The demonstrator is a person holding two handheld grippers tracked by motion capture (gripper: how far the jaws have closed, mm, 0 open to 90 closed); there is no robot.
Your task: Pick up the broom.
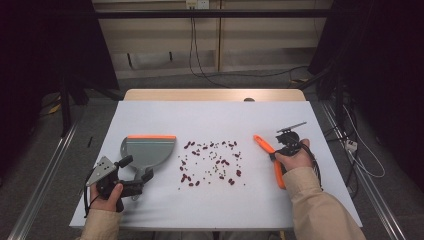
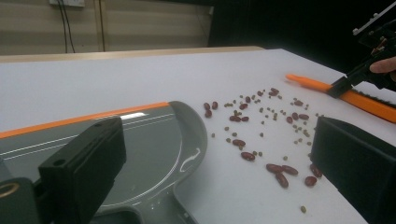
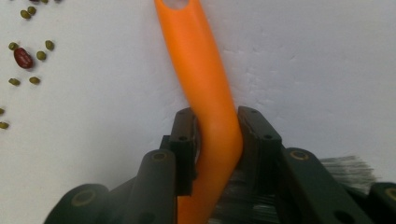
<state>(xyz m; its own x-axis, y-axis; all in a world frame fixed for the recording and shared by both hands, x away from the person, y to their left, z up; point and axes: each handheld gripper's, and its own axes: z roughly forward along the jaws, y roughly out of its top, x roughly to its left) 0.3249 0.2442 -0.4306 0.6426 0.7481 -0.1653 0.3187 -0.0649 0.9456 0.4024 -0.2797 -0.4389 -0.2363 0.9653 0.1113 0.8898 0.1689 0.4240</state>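
The right gripper [image 3: 217, 135] is clenched on the orange plastic handle of a small hand brush [image 3: 201, 70], its 2 black jaws pressing the handle from either side. The handle runs out ahead of the jaws over the white table [image 3: 317, 60], and grey bristles [image 3: 348, 168] show just beside the jaw on the right of that view. In the high view this gripper [image 1: 285, 145] holds the brush [image 1: 265, 146] lying on the table.

The left gripper [image 2: 210, 154] stands released, jaws wide apart. A grey plastic dustpan with an orange front edge [image 2: 154, 140] lies under and ahead of its left jaw. Scattered red and small green beans [image 2: 261, 126] lie ahead between the 2 grippers.
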